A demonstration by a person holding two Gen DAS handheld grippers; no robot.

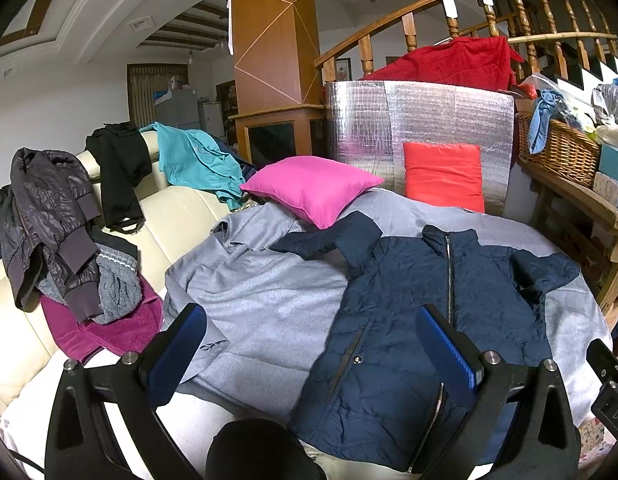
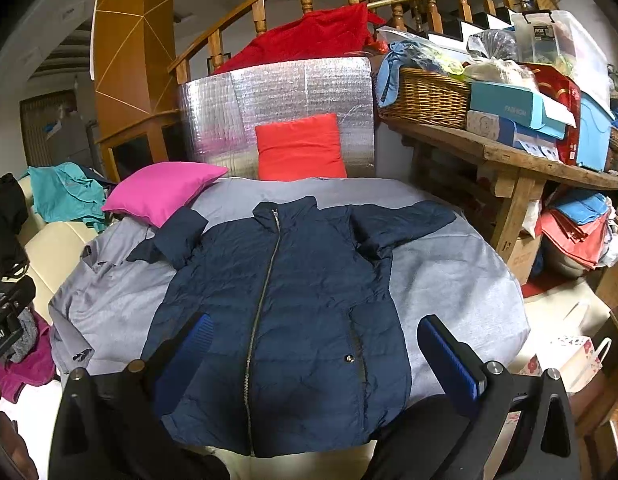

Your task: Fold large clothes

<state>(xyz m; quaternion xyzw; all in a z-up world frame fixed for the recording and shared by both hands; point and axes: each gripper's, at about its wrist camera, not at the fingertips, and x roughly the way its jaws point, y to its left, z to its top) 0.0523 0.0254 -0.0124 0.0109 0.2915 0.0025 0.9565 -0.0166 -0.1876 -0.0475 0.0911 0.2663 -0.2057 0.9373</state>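
Note:
A navy quilted zip jacket [image 1: 421, 312] lies flat and face up on a grey cloth-covered table [image 1: 269, 304], collar at the far side, both sleeves bent out to the sides. It also shows in the right wrist view [image 2: 285, 312]. My left gripper [image 1: 309, 344] is open and empty above the jacket's near left hem. My right gripper [image 2: 313, 348] is open and empty above the near hem, over the jacket's front. Its black body shows at the edge of the left wrist view [image 1: 607, 388].
A pink pillow [image 1: 309, 188] and a red pillow [image 1: 443, 174] sit at the table's far side before a silver foil panel [image 1: 429, 120]. A cream sofa [image 1: 181, 216] with piled clothes [image 1: 61, 232] stands left. A wooden bench [image 2: 509, 156] with a wicker basket [image 2: 425, 96] and boxes stands right.

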